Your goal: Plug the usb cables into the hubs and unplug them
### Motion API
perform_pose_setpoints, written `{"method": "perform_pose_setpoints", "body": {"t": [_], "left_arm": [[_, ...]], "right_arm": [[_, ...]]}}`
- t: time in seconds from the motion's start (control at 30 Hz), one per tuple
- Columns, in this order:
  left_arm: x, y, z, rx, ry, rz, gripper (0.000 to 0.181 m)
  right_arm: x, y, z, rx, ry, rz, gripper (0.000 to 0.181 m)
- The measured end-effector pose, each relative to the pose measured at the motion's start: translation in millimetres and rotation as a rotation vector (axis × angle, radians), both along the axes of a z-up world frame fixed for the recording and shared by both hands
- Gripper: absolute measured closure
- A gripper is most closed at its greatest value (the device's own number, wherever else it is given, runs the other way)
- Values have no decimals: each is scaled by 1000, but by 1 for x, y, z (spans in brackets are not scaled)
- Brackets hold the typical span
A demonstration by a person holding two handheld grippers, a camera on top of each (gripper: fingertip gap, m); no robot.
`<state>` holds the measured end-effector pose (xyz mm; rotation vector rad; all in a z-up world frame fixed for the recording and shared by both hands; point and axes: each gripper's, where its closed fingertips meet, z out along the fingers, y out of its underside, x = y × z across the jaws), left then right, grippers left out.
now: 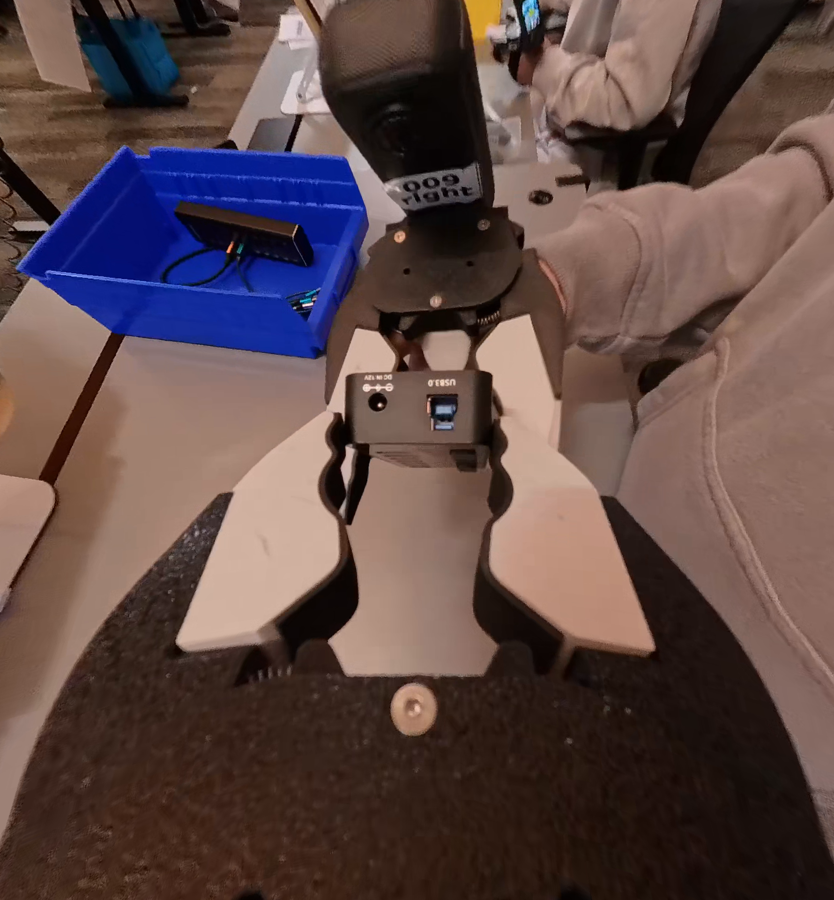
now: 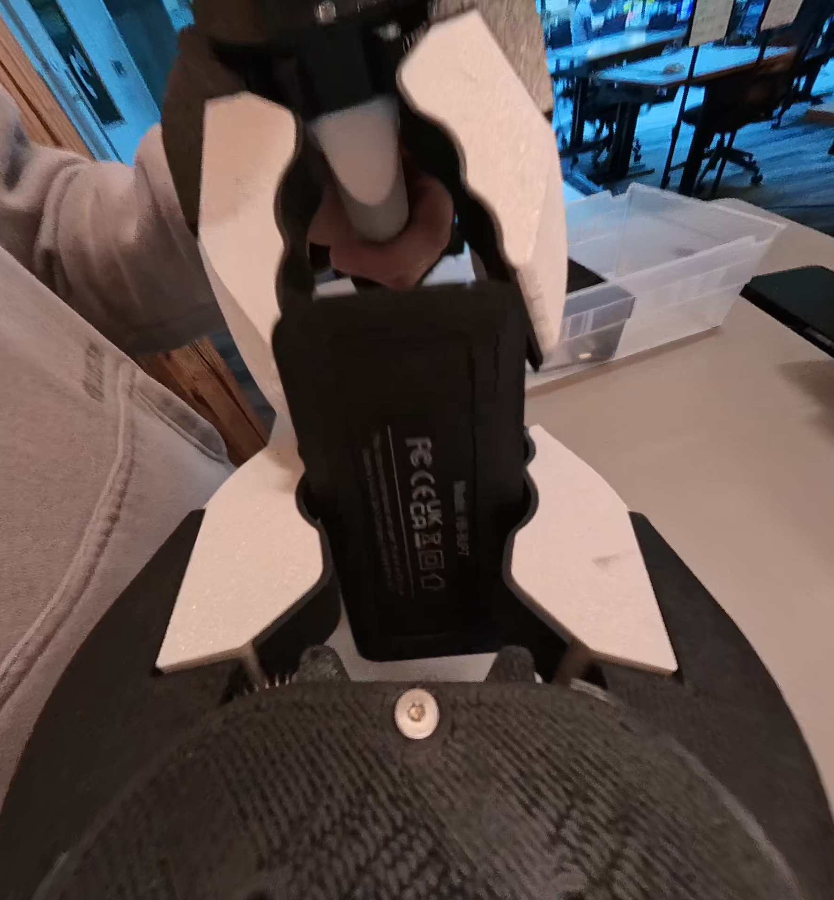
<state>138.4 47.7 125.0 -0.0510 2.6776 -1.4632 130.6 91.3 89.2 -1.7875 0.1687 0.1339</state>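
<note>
A black USB hub point(image 1: 473, 404) is held in the air between both grippers. In the left wrist view my left gripper point(image 1: 417, 428) is shut on the hub's near end, which shows a round power socket and a blue USB port. My right gripper point(image 1: 444, 375) faces it from beyond. In the right wrist view my right gripper point(image 2: 415, 467) is shut on the hub point(image 2: 405, 511), whose labelled underside faces up and reaches deep between the fingers. The left gripper point(image 2: 405, 311) clamps the far end. No cable is plugged into this hub.
A blue bin point(image 1: 186, 311) at the back left holds a second black hub point(image 1: 244, 234) with cables plugged in and loose cable ends point(image 1: 303, 299). A clear plastic bin point(image 2: 658, 272) and a flat black item point(image 2: 819, 311) lie on the table. Grey sleeves flank the grippers.
</note>
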Motion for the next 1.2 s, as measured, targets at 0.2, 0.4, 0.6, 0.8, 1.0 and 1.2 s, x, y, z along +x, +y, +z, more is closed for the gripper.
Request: {"method": "perform_pose_setpoints", "body": {"t": [0.2,0.4,0.6,0.8,1.0,1.2], "left_arm": [[1,-6,-7,65,-14,-18,125],[0,-7,-7,100,-41,-36,125],[-1,-8,-3,72,-35,-58,126],[-1,-7,0,54,-26,-50,126],[-2,-7,8,23,-56,-65,125],[-11,-7,11,-25,-28,-122,125]], "right_arm": [[0,7,9,45,2,9,88],[1,8,2,38,19,-15,92],[1,7,2,34,-37,3,102],[1,9,5,67,-12,-11,102],[2,10,10,124,-3,-13,102],[-9,10,7,70,-72,45,109]]}}
